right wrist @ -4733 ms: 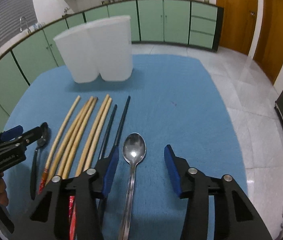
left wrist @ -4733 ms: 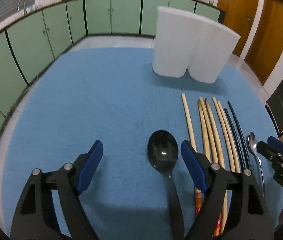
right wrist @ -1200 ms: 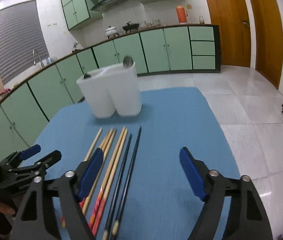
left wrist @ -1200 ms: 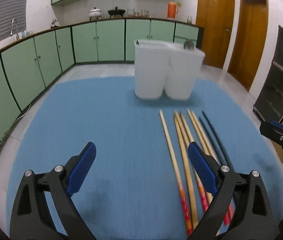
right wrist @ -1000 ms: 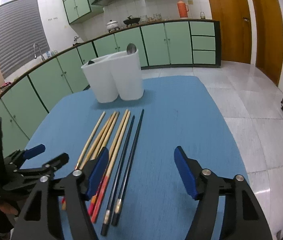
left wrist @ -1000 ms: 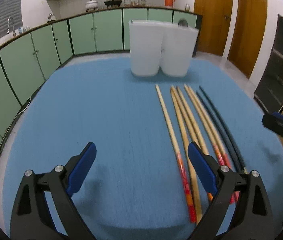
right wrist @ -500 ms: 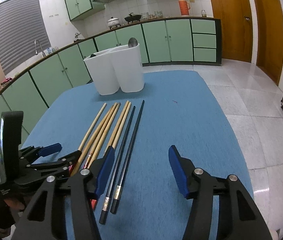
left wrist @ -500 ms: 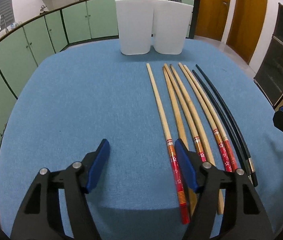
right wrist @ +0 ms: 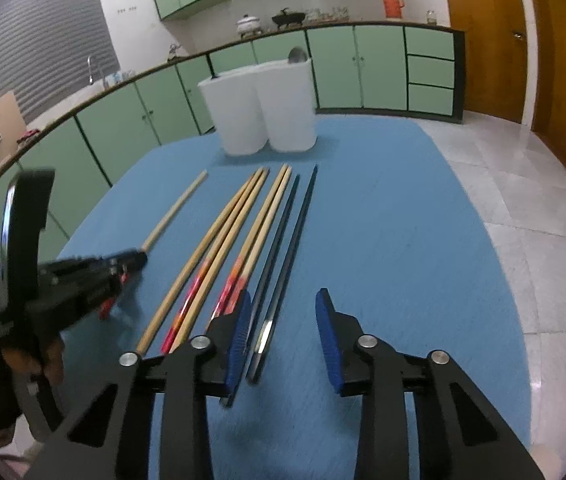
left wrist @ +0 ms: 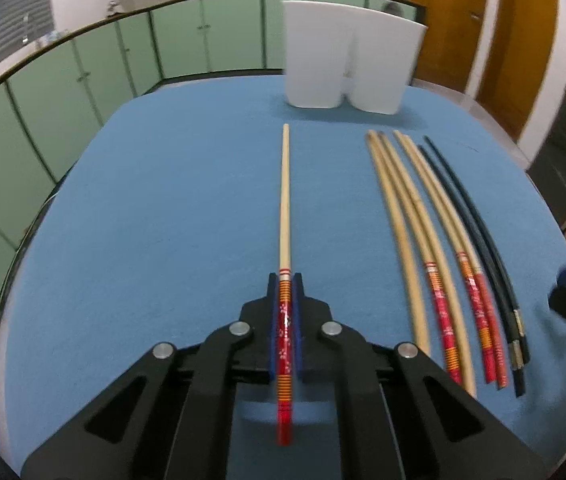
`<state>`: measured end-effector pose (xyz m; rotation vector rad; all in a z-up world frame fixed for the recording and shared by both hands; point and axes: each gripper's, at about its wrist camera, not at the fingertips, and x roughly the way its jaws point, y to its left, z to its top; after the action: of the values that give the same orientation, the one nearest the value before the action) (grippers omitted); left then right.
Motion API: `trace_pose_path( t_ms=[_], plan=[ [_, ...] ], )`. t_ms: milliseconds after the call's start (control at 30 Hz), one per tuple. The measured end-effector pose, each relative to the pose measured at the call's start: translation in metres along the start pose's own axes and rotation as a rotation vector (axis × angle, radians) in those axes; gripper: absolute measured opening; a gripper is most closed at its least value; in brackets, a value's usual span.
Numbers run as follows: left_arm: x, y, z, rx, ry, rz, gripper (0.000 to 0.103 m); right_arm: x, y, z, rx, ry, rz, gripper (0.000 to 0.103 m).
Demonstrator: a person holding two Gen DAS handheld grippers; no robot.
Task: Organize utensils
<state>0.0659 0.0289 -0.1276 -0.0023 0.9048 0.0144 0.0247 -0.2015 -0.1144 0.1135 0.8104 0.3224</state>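
Pinching a single bamboo chopstick (left wrist: 285, 216) by its red-patterned handle, the left tongs (left wrist: 286, 312) are pressed together around it in the left wrist view, with its pale tip pointing far toward the white holder (left wrist: 349, 68). That holder is standing at the far end of the blue desk (left wrist: 163, 208) as two joined compartments; a dark rounded shape is peeking over the rim of the right one, though this view is too blurred to say what it is. To the right of the held stick, four more bamboo chopsticks (left wrist: 423, 236) are lying side by side, and a black pair (left wrist: 471, 224) is lying just beyond them on the right.

Looking from the right wrist, the right tongs (right wrist: 283, 334) are spread wide and gripping nothing, hovering over the near ends of the black pair (right wrist: 283, 240). The left tongs (right wrist: 131, 260) are showing at the left, closed on the lone chopstick (right wrist: 175, 210). The holder (right wrist: 267, 108) is sitting far, with a metal spoon bowl (right wrist: 298, 55) sticking up from its right compartment and a small dark tip barely showing above the left one.
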Motion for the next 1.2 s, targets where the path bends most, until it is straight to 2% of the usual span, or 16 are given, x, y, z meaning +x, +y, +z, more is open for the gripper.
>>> trace_pose_path(
  t_ms=[200, 300, 367, 433, 767, 967, 1200],
  plan=[
    [-0.001, 0.001, 0.000, -0.009, -0.001, -0.008, 0.006, 0.001, 0.005, -0.015, -0.015, 0.036, -0.003, 0.029],
    [-0.004, 0.002, -0.003, -0.004, 0.001, -0.019, 0.010, 0.005, 0.003, -0.017, -0.015, 0.054, -0.010, 0.027],
    [-0.007, 0.002, -0.006, 0.002, 0.000, -0.017, 0.021, 0.007, 0.004, -0.019, -0.019, 0.066, -0.004, 0.025],
    [-0.011, 0.004, -0.010, 0.006, -0.001, -0.015, 0.027, 0.010, 0.008, -0.022, -0.034, 0.078, -0.015, 0.025],
    [-0.023, 0.010, -0.027, 0.012, -0.005, -0.004, 0.044, 0.010, -0.004, -0.025, -0.012, 0.072, -0.058, 0.022],
    [-0.024, 0.007, -0.031, -0.008, -0.018, 0.013, 0.042, 0.009, 0.002, -0.030, -0.027, 0.064, -0.033, 0.022],
    [-0.023, 0.004, -0.032, -0.019, -0.027, 0.012, 0.038, 0.010, 0.008, -0.034, -0.044, 0.033, -0.068, 0.015]
  ],
)
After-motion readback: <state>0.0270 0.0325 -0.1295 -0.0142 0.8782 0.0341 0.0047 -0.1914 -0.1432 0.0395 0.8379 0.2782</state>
